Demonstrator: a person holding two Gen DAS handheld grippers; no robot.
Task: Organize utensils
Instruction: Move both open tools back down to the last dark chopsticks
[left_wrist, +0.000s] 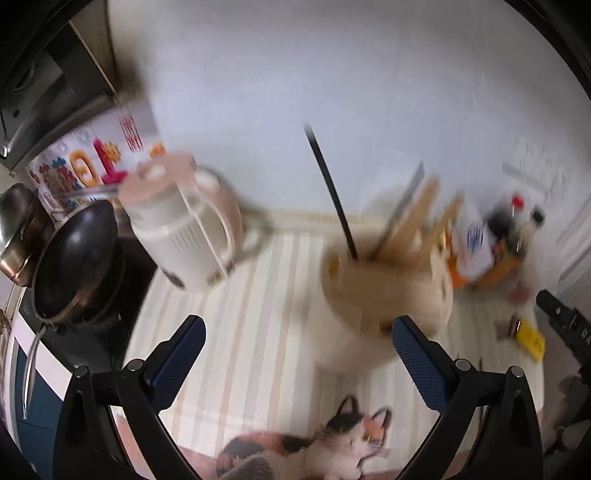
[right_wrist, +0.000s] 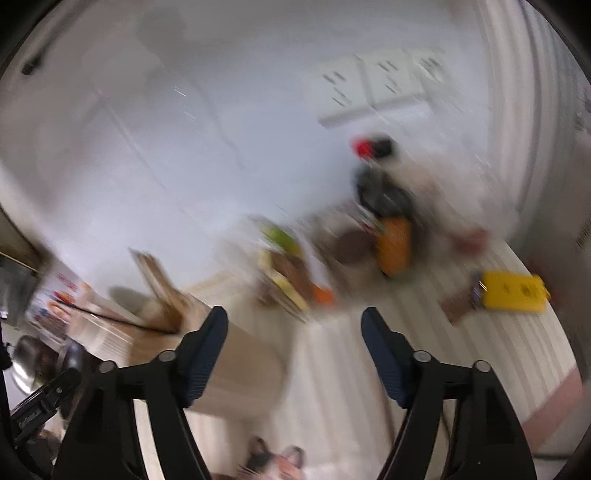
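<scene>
Both views are blurred; left tool (left_wrist: 297, 341) and right tool (right_wrist: 293, 330) are spread apart, empty. The utensil holder (left_wrist: 384, 295) should be approached slowly, chopsticks (left_wrist: 417, 218) kept upright

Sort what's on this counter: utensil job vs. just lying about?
Job:
- utensil holder, beige
- wooden utensils standing in it
- black stick in it
- both tools, left and right, open and empty

Lying about:
- kettle
- wok
- bottles, too blurred to name
- yellow box
- cat mat
</scene>
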